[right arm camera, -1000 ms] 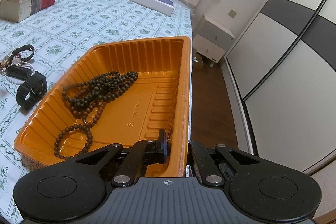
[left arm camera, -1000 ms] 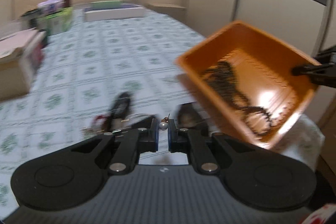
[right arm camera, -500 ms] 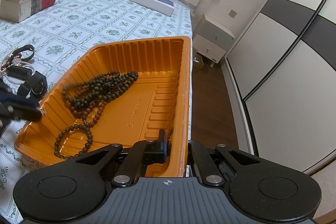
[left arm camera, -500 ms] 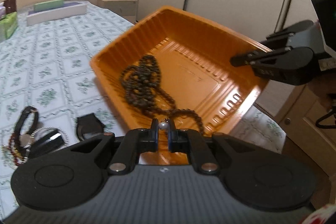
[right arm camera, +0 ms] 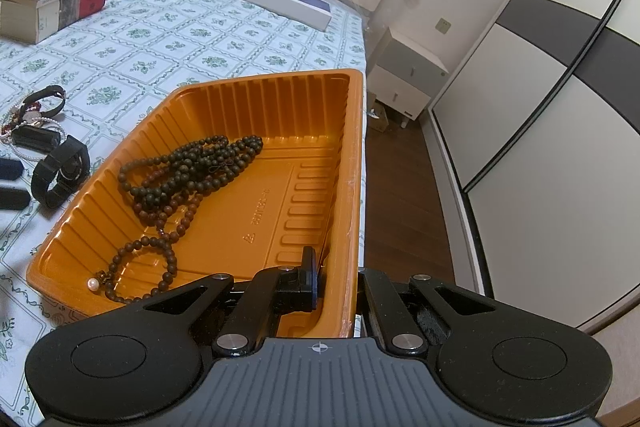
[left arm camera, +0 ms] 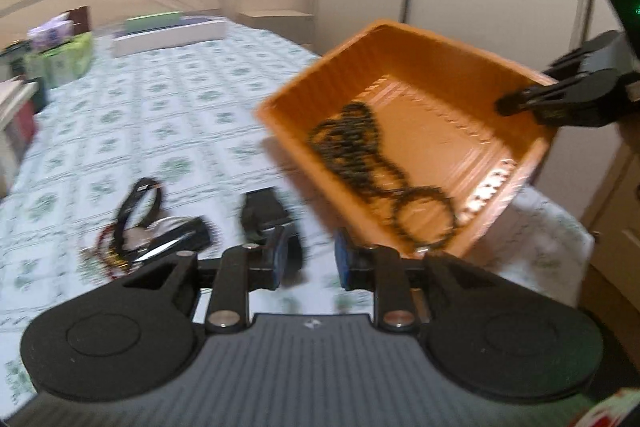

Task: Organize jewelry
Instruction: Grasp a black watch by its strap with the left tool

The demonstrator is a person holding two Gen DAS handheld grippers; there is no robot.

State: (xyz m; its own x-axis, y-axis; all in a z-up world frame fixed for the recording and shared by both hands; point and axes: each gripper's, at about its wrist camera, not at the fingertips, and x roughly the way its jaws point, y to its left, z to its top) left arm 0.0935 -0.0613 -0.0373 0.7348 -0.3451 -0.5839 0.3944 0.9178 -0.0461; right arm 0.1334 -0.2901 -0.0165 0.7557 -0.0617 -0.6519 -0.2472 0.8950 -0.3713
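where wardrobe [right arm camera: 540, 107] flanks floral bedspread [right arm camera: 200, 39]

Open patterned bed [right arm camera: 208, 39] is left between the orange tray [right arm camera: 256, 95] and the boxes [right arm camera: 56, 3] along the headboard. The near left strip is crowded by a watch [right arm camera: 60, 173] and tangled bracelets [right arm camera: 36, 111]. The tray's right rim is blocked by the right gripper [right arm camera: 336, 287], whose jaws are clamped on it, while its far half is left bare beyond the beads [right arm camera: 188, 179].

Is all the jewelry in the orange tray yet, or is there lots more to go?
Not yet. The brown bead strands and a small pearl piece already lie in the orange tray. The left gripper has just opened and holds nothing; the right gripper pinches the tray's rim. Left on the bedspread: a black watch and a tangle of bracelets.
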